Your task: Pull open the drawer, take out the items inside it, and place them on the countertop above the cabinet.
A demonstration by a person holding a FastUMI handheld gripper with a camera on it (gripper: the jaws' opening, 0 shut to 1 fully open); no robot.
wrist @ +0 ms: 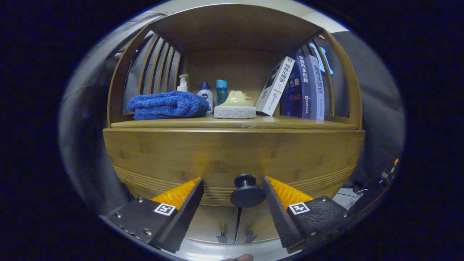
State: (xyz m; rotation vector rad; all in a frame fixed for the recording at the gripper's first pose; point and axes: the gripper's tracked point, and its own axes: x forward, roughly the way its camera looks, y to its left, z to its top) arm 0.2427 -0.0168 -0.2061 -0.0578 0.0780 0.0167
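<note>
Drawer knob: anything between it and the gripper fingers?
Nothing visible. The drawer knob sits in the gap of the open gripper, both fingers clear of it. The drawer is shut.

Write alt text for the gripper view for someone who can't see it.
An open gripper brackets the round black drawer knob on a closed wooden cabinet drawer. On the countertop above sit a folded blue towel, bottles, a sponge and leaning books.
</note>
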